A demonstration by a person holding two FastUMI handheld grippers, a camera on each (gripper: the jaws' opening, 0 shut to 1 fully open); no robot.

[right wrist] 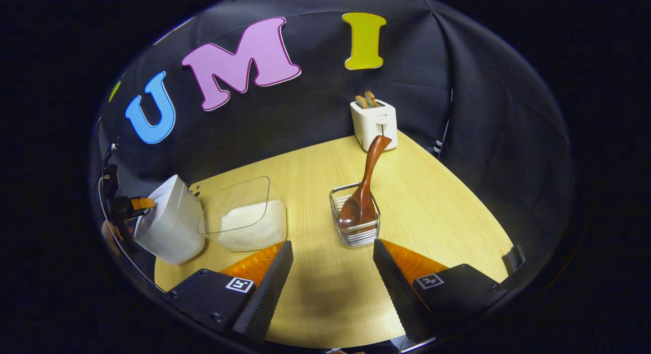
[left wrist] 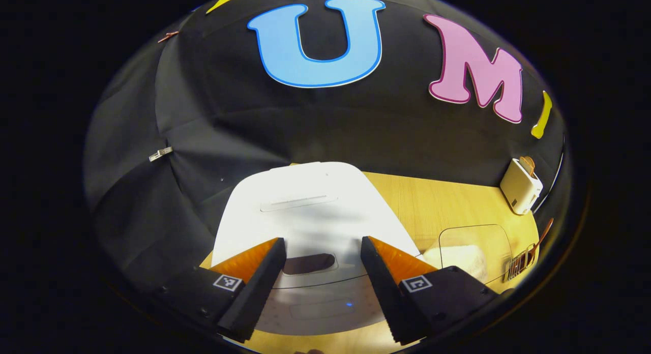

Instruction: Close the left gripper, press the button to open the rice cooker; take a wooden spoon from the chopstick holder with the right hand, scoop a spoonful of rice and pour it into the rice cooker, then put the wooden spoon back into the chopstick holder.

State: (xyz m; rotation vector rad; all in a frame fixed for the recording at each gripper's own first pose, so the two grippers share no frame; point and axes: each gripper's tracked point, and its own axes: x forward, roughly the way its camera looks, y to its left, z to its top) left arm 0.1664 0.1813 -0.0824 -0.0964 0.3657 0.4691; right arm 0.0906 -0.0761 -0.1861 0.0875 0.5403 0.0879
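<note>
Rice cooker (left wrist: 305, 211) lid down, one wooden spoon (right wrist: 363, 186) in holder (right wrist: 355, 227); both claws (left wrist: 323, 288) (right wrist: 333, 288) spread, empty.

Square-coded tags (right wrist: 239, 284) on screwed finger mounts (right wrist: 211, 295)

The left gripper (left wrist: 321, 252) shows at the bottom of the left gripper view, jaws spread wide apart, nothing between them. The right gripper (right wrist: 332, 255) sits at the bottom of the right gripper view, likewise agape and empty. At that view's far left edge the left gripper (right wrist: 133, 203) appears again, small.
</note>
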